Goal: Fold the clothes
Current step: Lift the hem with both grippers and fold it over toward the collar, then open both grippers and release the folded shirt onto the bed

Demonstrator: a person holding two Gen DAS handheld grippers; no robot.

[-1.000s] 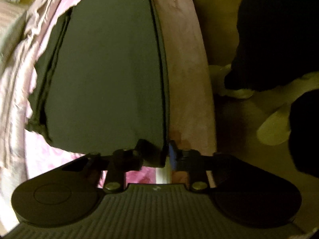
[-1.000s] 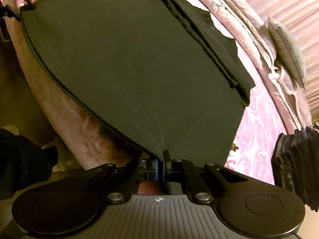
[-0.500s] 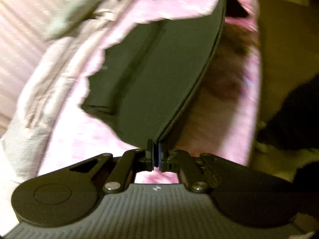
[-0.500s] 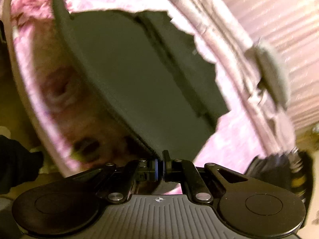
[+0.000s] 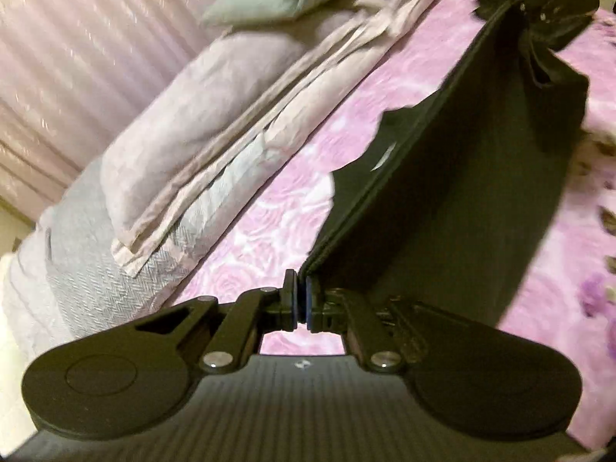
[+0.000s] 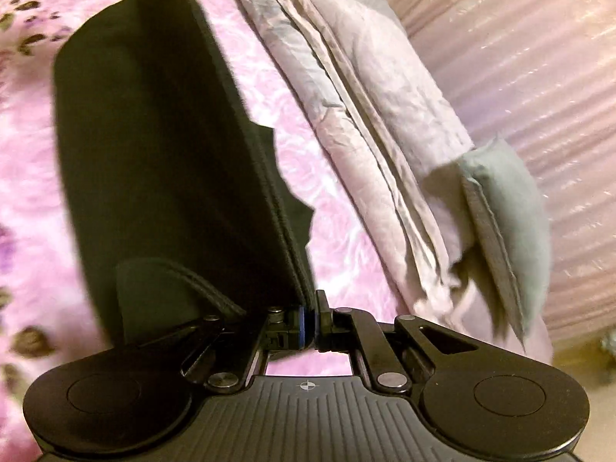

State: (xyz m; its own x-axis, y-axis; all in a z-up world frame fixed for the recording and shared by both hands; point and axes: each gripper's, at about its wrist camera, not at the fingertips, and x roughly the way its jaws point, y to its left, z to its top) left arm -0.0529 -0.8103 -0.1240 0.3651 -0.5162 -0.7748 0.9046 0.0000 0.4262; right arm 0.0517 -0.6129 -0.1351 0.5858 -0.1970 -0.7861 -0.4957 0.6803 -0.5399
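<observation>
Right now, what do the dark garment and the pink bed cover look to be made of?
The dark garment looks like a soft matte knit, probably cotton jersey: it drapes limp, with a stitched hem. The pink bed cover seems a plush or quilted fabric with a raised rose pattern; its fibre is unclear.

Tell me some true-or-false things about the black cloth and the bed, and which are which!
1. Both grippers pinch the black garment. True: the left gripper and the right gripper are each shut on its hem.
2. The bedspread is plain white. False: it is pink with a rose pattern.
3. A pale green cushion lies by the folded bedding. True.
4. The garment lies flat on the floor. False: its hem is lifted taut between the grippers, over the bed.
5. The right gripper shows in the left wrist view. True: right gripper at the top right corner.
</observation>
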